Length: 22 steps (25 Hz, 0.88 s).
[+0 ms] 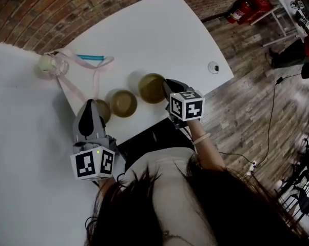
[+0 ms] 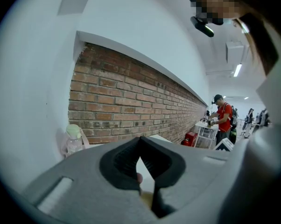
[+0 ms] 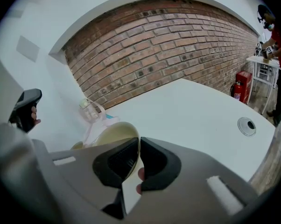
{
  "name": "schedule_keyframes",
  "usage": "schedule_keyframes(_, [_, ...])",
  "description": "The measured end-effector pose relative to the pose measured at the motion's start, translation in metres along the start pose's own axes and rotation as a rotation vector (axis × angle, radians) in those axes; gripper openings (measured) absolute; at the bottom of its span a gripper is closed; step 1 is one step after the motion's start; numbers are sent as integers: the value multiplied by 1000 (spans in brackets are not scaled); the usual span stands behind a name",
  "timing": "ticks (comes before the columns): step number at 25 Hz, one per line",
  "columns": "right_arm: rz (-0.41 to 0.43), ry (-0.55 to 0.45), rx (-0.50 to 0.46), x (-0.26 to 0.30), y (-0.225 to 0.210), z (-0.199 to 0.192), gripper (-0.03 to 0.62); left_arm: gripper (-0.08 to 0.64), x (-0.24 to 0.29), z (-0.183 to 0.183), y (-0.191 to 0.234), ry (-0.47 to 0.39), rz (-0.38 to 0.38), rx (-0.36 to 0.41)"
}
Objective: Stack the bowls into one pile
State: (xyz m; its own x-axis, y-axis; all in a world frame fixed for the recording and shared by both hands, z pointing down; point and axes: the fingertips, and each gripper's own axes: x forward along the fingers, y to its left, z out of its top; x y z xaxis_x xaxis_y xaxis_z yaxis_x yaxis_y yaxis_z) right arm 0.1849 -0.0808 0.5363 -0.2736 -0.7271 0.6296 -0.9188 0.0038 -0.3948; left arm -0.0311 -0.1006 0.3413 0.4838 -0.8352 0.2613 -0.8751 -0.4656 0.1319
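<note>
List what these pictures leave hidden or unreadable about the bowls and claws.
Left olive-tan round bowl: head view, mostly covered by the left gripper; whether its claw pinches the bowl is unclear.
Right olive-tan round bowl: head view, near rim hidden under the right gripper.
Clear plastic bottle: too small to see contents.

The left gripper (image 1: 89, 104) and right gripper (image 1: 168, 84) are grey with black pads (image 3: 115, 164), each carrying a white cube (image 1: 93, 163) of black square markers. The person wears a pale top (image 1: 159, 188) and pink wristband (image 1: 200, 139).
</note>
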Motion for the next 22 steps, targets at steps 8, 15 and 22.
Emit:
schedule_keyframes(8, [26, 8, -22, 7, 16, 3, 21, 0, -10, 1, 14, -18, 33, -15])
schedule_keyframes(15, [62, 19, -43, 13, 33, 5, 21, 0, -21, 2, 26, -30, 71, -28])
schedule_keyframes(22, [96, 31, -69, 20, 53, 4, 21, 0, -33, 3, 38, -44, 104, -36])
